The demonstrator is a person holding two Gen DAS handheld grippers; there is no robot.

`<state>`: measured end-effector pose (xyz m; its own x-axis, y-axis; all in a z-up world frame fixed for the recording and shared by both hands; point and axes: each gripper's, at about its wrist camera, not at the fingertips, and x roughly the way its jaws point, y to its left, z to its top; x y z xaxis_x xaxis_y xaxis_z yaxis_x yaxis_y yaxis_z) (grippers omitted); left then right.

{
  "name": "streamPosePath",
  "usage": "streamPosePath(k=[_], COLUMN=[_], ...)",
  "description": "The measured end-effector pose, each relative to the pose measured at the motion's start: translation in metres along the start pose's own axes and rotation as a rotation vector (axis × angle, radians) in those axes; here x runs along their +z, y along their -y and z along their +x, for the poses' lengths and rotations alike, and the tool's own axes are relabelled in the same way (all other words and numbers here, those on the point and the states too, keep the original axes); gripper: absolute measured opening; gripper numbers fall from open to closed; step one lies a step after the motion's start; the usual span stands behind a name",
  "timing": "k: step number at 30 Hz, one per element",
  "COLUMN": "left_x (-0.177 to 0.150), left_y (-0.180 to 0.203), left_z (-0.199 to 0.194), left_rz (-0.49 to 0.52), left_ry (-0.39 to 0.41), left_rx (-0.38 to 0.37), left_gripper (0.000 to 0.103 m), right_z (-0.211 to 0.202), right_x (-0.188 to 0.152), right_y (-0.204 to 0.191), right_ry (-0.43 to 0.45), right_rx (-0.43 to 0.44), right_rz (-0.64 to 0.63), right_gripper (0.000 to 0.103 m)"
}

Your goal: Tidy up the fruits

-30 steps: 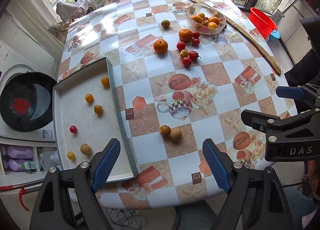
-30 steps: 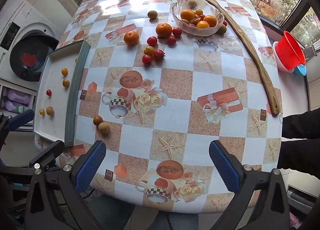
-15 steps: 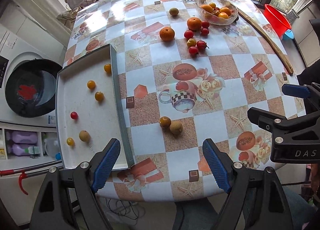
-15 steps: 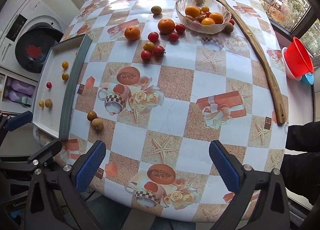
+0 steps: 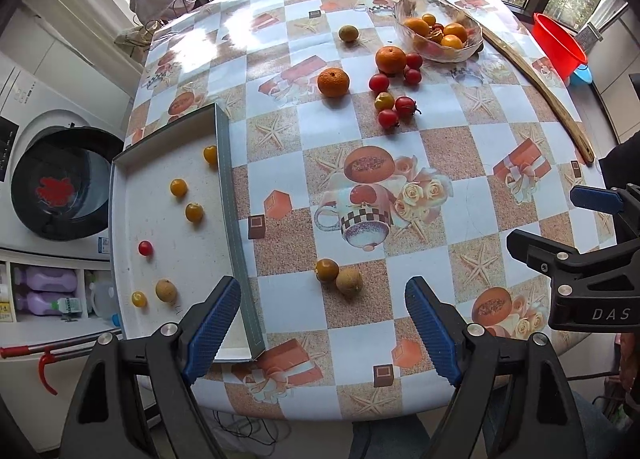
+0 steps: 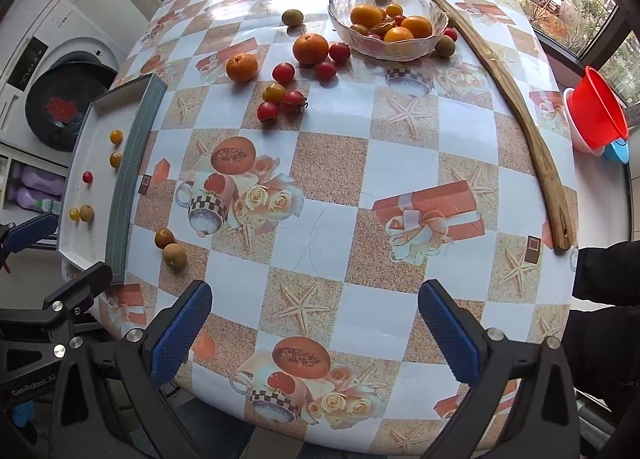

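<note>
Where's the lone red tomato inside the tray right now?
In the left wrist view, the red tomato lies on the tray floor at left, between the yellow tomatoes above and the brown fruit below.

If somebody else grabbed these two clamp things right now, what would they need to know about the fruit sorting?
Left gripper: open, empty, held above the table's near edge beside the tray.
Right gripper: open, empty, also at the near edge.
Tray: six small fruits in it, yellow ones, one red, one brownish.
Glass bowl: oranges and smaller fruit inside.
Left on the table: two small brown fruits beside the tray, two oranges and a cluster of cherry tomatoes near the bowl, plus a greenish fruit.
Likely next: the two brown fruits, nearest the left gripper.
</note>
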<state>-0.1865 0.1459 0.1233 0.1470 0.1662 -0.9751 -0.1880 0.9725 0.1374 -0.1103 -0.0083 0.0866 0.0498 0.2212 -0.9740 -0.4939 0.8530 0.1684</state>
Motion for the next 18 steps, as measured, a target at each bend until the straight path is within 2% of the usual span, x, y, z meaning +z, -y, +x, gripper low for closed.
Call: streamPosePath(k=[18], left_x=[0.013], left_y=[-0.011], left_z=[0.012], left_rz=[-0.017], left_ry=[-0.001], left_rx=[-0.009], left_gripper=[0.085], right_z=[0.012], right_x=[0.010], right_y=[0.008], right_ry=[-0.018], right_rx=[-0.028], right_rz=[0.012], right_gripper=[0.103])
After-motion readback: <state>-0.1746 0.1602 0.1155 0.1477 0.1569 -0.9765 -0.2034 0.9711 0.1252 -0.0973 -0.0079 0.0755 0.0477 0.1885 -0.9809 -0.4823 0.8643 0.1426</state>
